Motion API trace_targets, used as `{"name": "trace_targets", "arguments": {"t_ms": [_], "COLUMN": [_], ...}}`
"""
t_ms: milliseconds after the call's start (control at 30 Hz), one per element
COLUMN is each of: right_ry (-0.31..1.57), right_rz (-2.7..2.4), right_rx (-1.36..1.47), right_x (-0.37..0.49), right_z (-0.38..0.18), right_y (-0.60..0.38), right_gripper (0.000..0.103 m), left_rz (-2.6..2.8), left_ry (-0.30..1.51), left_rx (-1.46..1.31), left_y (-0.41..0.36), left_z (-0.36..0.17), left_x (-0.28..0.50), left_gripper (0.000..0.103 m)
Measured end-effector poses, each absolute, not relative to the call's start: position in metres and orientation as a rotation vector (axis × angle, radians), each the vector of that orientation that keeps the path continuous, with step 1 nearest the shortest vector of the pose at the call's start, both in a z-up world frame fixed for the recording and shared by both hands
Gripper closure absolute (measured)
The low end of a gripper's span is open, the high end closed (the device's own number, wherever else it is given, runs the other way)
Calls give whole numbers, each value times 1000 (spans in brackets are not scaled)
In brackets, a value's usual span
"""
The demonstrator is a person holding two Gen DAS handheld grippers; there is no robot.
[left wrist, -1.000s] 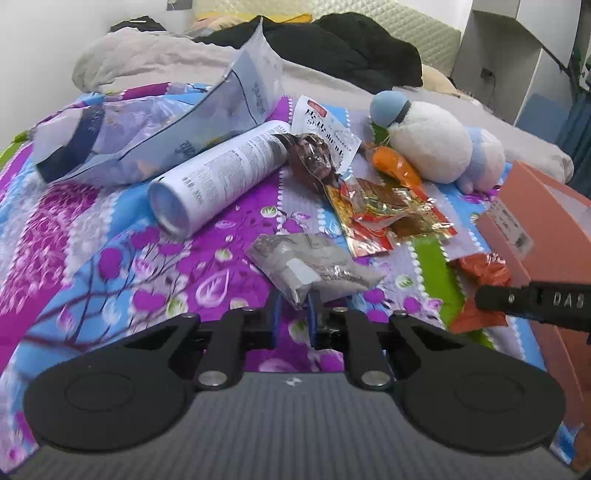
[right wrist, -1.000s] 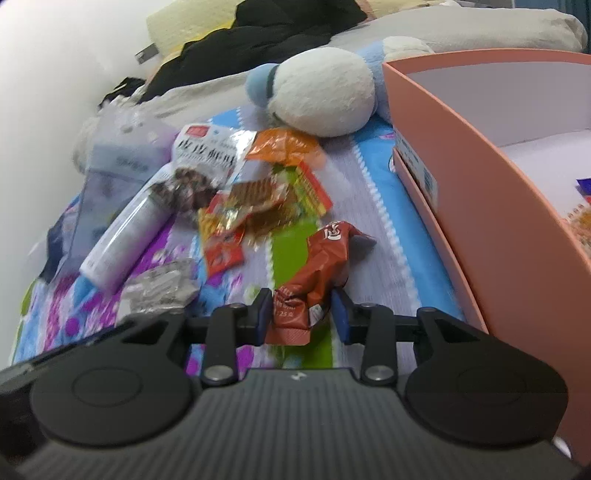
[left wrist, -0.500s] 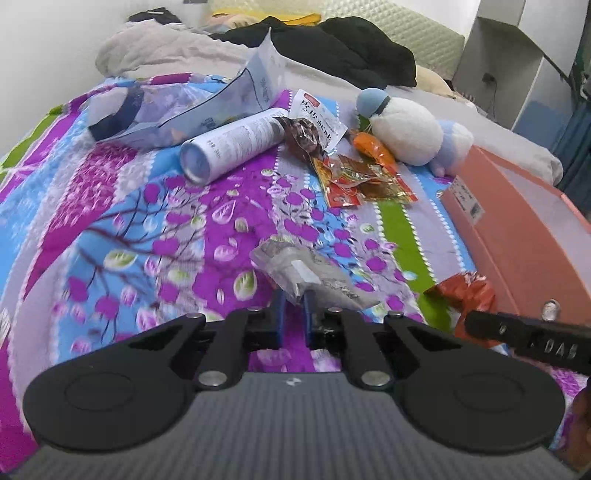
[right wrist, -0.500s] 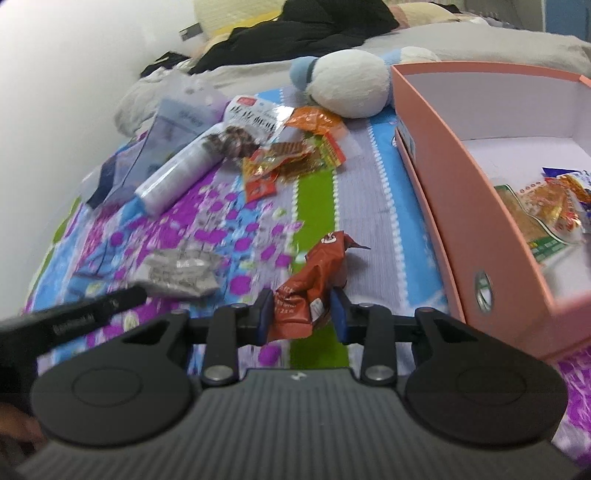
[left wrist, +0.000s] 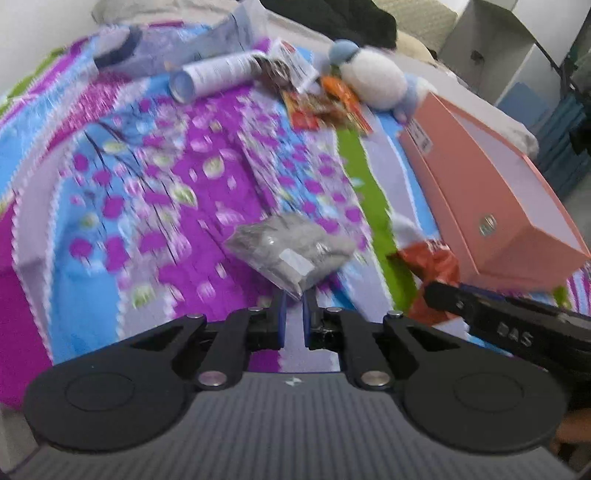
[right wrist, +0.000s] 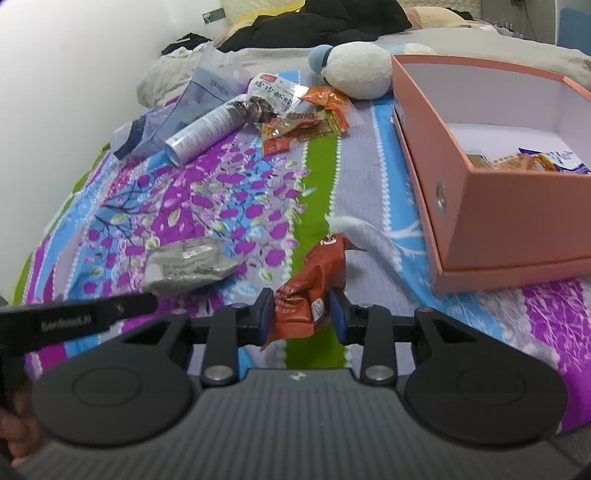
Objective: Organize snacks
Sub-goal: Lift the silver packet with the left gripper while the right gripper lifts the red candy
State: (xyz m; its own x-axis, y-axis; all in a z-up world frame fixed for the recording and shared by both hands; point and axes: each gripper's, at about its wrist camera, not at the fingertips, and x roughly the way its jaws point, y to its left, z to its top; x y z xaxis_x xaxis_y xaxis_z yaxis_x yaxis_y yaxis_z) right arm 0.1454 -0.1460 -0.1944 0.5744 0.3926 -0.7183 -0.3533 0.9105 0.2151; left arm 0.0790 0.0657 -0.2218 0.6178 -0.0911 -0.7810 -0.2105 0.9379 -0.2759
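My left gripper [left wrist: 293, 314] is shut on the corner of a grey snack packet [left wrist: 291, 251], held above the bedspread; the packet also shows in the right wrist view [right wrist: 188, 264]. My right gripper [right wrist: 302, 312] is shut on an orange-red snack packet [right wrist: 314, 291], also visible in the left wrist view [left wrist: 432, 266]. The salmon-pink box [right wrist: 491, 218] stands open to the right with several packets inside [right wrist: 524, 162]; it also shows in the left wrist view [left wrist: 491, 192].
At the far side of the bedspread lie a white tube [right wrist: 207, 131], a clear plastic bag [right wrist: 184, 103], several more snack packets [right wrist: 299, 118] and a plush toy [right wrist: 354, 70]. Dark clothes [right wrist: 332, 22] lie beyond.
Both grippers have lifted and pulled back toward the near end of the bed, each still holding its packet. The pile of snacks now looks farther away; more of the box interior shows.
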Motion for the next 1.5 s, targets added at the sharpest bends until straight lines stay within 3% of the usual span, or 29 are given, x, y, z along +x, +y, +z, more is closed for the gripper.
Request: {"name": "trace_targets", "arguments": {"t_ms": [133,200,233,267,333,600,1200,1333,1500], "right_ry": [878,895,898,896,886,820,857,877,867], "right_rz": [421,421,423,422,418,396,407,423,429], "right_rx": [38,53,67,84,103,89,4,20,6], "right_x": [140,138,137,136,133,130,151,153,150], "right_z": [-203,-207,-209,-209,-208,-203,-224,-229,-225], "right_y": [-150,-155,-157,-161,-165,-170,-150,-149,-149], "right_gripper": [66,65,64,55,42,40,47,56,59], "left_rz": [13,-18,-32,-46,-73,-129,-199,-150,-87], "left_ry": [936,976,1002,1018,1012,933,963,962,968], "left_rx": [-365,-325,-311,-301,-275,-118,259,236,136], "left_y": [58,56,56,57,61,73,37,40,45], "left_z": [-223,-221,-222,-223,-221,-206,-254,-254,-246], "left_x": [73,75,76,76,74,100,142,143,140], "left_gripper": [92,85,72,55,41,21,20,32,37]}}
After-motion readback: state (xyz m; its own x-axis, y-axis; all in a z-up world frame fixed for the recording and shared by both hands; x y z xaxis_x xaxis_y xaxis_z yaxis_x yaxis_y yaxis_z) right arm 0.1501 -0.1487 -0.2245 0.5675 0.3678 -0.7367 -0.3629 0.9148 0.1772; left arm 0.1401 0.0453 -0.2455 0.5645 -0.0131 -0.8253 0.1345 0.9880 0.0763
